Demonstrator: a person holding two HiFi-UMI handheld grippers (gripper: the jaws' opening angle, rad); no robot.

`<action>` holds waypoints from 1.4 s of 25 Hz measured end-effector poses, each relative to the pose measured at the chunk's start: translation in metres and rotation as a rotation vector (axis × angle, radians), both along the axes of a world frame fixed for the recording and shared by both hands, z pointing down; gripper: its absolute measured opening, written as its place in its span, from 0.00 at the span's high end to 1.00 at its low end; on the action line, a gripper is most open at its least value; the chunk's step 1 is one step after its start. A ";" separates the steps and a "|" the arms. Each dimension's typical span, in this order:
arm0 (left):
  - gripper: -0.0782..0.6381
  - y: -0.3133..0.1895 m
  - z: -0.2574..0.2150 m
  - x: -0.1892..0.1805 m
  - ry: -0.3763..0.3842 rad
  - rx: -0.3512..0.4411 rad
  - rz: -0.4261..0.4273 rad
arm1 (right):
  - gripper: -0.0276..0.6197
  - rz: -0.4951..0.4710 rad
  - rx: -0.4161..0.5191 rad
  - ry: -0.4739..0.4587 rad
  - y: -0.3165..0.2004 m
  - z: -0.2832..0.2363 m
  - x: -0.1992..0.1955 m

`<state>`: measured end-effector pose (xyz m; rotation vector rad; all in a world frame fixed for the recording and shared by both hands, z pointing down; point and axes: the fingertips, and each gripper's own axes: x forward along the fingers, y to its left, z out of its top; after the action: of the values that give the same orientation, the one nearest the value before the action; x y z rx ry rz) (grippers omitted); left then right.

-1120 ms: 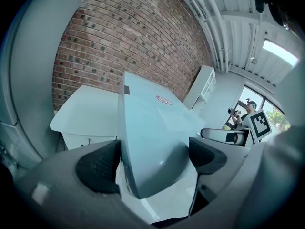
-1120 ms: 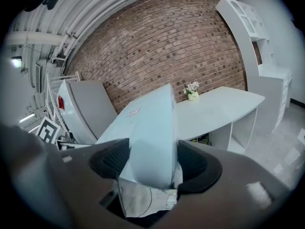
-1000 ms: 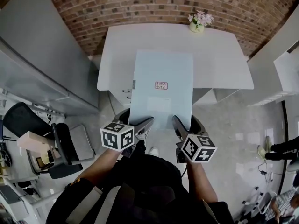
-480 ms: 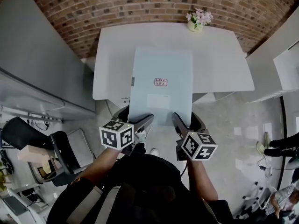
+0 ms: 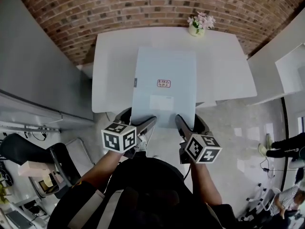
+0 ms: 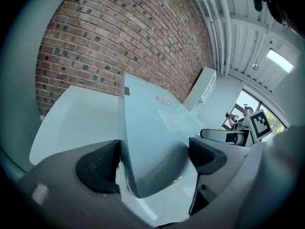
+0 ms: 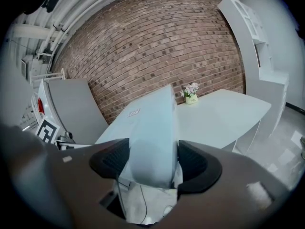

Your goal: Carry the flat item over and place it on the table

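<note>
A flat pale-blue panel (image 5: 164, 80) with a small red-and-white label is held level in front of me, its far end over the white table (image 5: 114, 56). My left gripper (image 5: 148, 124) is shut on the panel's near edge at the left corner. My right gripper (image 5: 181, 124) is shut on the near edge at the right corner. In the left gripper view the panel (image 6: 152, 123) runs out from between the pads above the table (image 6: 71, 123). In the right gripper view the panel (image 7: 152, 132) sits pinched between both dark pads.
A small pot of pink flowers (image 5: 196, 25) stands at the table's far edge, against the brick wall (image 5: 143, 4). A grey cabinet (image 5: 33, 70) flanks the left, white shelving (image 5: 290, 66) the right. An office chair (image 5: 33, 151) and a person's feet (image 5: 281, 151) are on the floor.
I have come closer to the table with the panel: the table sits lower in the head view and the panel reaches further over it. Both grippers keep their hold.
</note>
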<state>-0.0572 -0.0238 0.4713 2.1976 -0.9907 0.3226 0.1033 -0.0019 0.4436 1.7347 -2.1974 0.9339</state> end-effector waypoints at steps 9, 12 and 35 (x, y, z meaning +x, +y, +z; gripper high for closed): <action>0.24 -0.038 0.000 -0.011 0.016 0.006 0.048 | 0.45 0.044 0.003 0.016 -0.030 -0.002 -0.013; 0.24 -0.049 -0.001 -0.017 0.014 0.016 0.064 | 0.45 0.056 0.008 0.018 -0.039 -0.004 -0.019; 0.24 -0.129 0.006 0.003 -0.006 0.008 -0.005 | 0.45 -0.006 -0.002 0.007 -0.129 0.007 0.002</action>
<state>-0.0544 -0.1525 0.4777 2.2020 -1.0025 0.3242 0.1055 -0.1310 0.4510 1.7270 -2.1946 0.9269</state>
